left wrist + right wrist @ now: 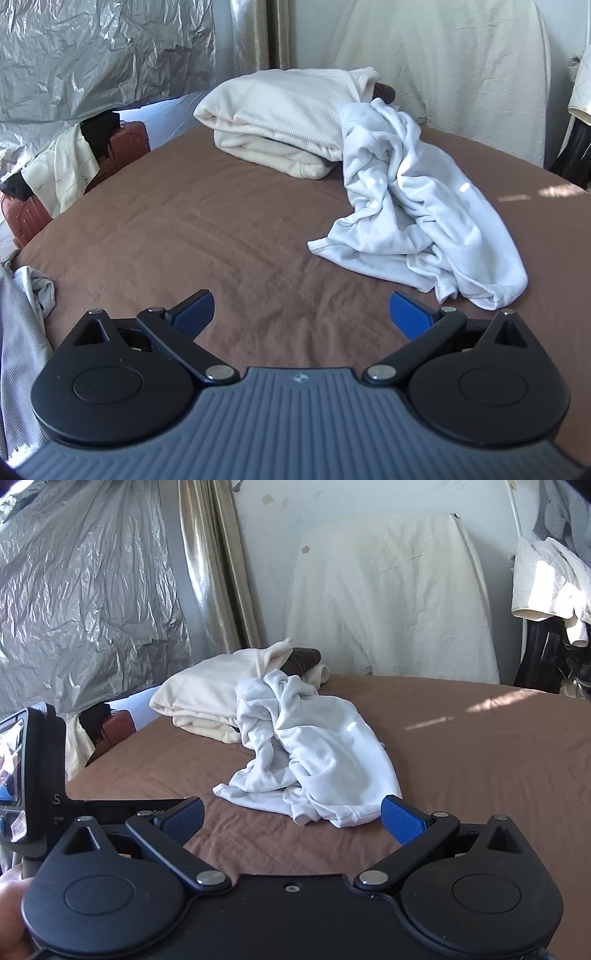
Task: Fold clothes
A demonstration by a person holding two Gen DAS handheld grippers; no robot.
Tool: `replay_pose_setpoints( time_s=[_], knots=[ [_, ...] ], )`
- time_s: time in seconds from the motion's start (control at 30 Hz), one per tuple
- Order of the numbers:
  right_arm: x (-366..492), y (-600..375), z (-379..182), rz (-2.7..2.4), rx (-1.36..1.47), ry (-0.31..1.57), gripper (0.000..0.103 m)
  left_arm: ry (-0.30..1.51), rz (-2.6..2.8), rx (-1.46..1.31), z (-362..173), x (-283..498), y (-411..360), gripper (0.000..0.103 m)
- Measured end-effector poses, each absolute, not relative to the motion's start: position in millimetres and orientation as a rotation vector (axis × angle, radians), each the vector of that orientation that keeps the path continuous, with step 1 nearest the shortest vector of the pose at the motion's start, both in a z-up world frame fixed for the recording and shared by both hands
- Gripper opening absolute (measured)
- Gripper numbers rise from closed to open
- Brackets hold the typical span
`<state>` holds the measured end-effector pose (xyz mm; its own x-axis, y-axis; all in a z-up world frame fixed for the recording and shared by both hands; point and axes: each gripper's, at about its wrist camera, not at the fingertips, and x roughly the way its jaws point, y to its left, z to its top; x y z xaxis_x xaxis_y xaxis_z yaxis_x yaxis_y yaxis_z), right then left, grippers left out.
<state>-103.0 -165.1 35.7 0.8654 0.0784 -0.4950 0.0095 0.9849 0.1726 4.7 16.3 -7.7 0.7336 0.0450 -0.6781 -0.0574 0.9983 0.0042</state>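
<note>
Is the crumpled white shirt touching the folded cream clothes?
Touching. In the left wrist view the white shirt drapes up over the right edge of the cream pile; the right wrist view shows the same overlap.

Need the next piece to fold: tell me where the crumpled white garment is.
The crumpled white garment lies on the brown bedspread, ahead and right in the left wrist view, its far end draped against the folded cream stack.

Brown-sheeted bed (221, 221) is bearing a crumpled white garment (417, 206); cream folded stack (280, 122) is lying at eleven o'clock of it.
</note>
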Motion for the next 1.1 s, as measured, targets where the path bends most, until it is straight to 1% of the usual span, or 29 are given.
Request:
replay_pose_setpoints(
  time_s=[1.1],
  knots=[
    [-98.5, -167.3, 30.3, 0.042, 0.148, 0.552, 0.103, 0.783, 0.056, -0.031, -13.8, 9.4, 17.6, 0.103]
  ],
)
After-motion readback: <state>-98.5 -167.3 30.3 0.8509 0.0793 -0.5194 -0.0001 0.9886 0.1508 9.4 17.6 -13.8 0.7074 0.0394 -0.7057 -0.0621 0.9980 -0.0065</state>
